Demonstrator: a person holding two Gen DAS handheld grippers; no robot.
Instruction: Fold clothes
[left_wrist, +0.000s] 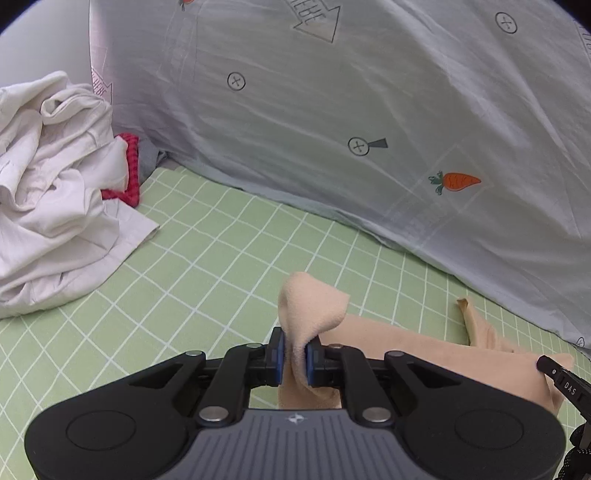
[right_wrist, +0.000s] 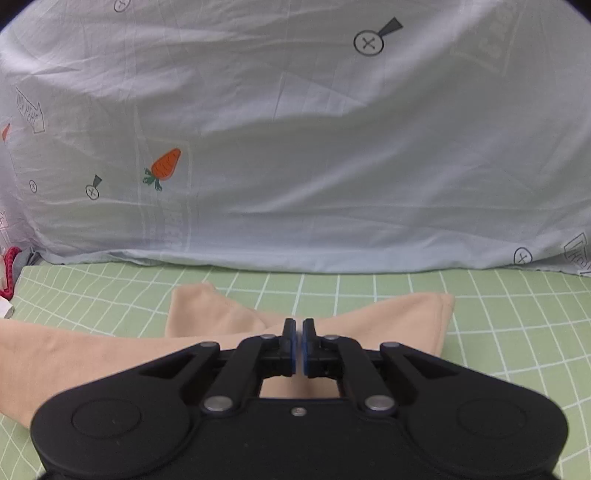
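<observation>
A beige garment (left_wrist: 424, 354) lies on the green checked sheet (left_wrist: 207, 266). My left gripper (left_wrist: 294, 350) is shut on a bunched end of it, which sticks up between the blue pads. In the right wrist view the garment (right_wrist: 388, 328) spreads flat under my right gripper (right_wrist: 299, 332). That gripper's jaws are nearly together with a thin gap, and no cloth shows between them. Part of the right gripper shows at the right edge of the left wrist view.
A pile of white clothes (left_wrist: 55, 184) lies at the left, with a red item (left_wrist: 131, 166) behind it. A pale blue quilt with carrot prints (left_wrist: 369, 129) rises along the far side and also fills the right wrist view (right_wrist: 295, 147).
</observation>
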